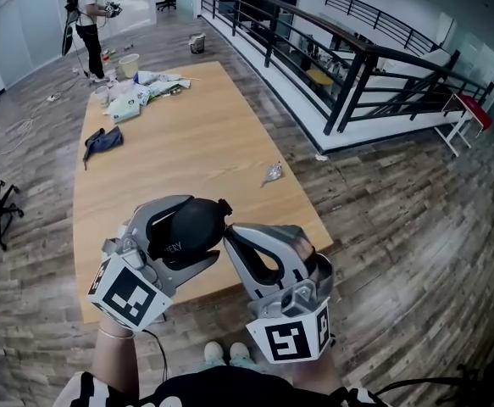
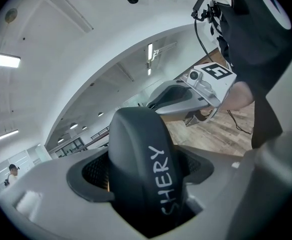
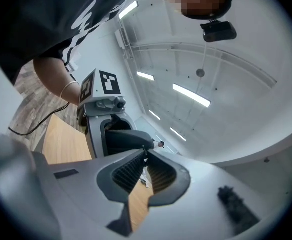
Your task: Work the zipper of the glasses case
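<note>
The black glasses case [image 1: 187, 225] with white lettering sits between the jaws of my left gripper [image 1: 179, 236], which is shut on it above the table's near edge. In the left gripper view the case [image 2: 138, 169] fills the jaw gap, standing on edge. My right gripper [image 1: 230, 232] comes in from the right, with its tips against the case's right end just below a small black tab [image 1: 224, 205]. In the right gripper view the right gripper [image 3: 144, 153] has its jaws closed tip to tip on a thin dark sliver, seemingly the zipper pull, with the case [image 3: 123, 138] just behind.
The long wooden table [image 1: 187, 142] carries a dark blue cloth [image 1: 102, 141], a small clear wrapper [image 1: 273, 173] and a heap of bags and papers [image 1: 141, 91] at its far end. A black railing [image 1: 340, 66] runs along the right. A person [image 1: 90, 19] stands far back left.
</note>
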A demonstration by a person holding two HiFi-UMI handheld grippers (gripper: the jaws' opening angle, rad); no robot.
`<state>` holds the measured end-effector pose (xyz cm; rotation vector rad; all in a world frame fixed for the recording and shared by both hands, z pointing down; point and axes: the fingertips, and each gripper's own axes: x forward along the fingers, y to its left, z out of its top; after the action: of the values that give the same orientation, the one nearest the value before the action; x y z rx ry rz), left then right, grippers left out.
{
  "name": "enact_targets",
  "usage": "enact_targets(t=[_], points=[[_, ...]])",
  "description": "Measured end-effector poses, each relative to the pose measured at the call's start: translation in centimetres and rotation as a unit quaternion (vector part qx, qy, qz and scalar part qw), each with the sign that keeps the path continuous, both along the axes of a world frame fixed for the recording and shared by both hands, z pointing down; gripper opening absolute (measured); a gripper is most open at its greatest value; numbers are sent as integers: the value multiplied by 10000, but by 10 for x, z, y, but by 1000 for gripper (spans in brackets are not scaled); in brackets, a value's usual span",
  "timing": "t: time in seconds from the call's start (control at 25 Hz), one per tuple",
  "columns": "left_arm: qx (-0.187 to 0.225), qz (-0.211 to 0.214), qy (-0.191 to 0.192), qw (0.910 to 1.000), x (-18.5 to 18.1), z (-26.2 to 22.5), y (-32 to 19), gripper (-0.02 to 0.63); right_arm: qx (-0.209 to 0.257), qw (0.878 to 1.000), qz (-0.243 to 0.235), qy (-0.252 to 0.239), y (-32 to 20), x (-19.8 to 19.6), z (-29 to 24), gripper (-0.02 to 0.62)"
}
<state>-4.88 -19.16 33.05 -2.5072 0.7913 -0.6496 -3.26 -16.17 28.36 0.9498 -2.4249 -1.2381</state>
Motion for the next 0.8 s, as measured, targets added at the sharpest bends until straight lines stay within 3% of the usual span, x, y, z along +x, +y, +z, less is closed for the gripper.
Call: enact_targets(t=[0.2, 0.6, 0.68, 0.8], points=[[125, -97, -325, 9993, -2, 0, -1, 383, 156, 9998, -38, 131, 2, -2, 0, 12], [375, -287, -839, 9954, -11, 0, 0, 383, 4, 9998, -189, 110, 3, -6, 1, 12], [235, -178, -614, 9977, -10, 0, 4, 385, -104, 9993, -369, -32, 6, -7, -1, 10], [-189, 429, 633, 9969, 1, -18, 16, 393, -456, 9922, -939, -687, 16, -6, -18, 9]])
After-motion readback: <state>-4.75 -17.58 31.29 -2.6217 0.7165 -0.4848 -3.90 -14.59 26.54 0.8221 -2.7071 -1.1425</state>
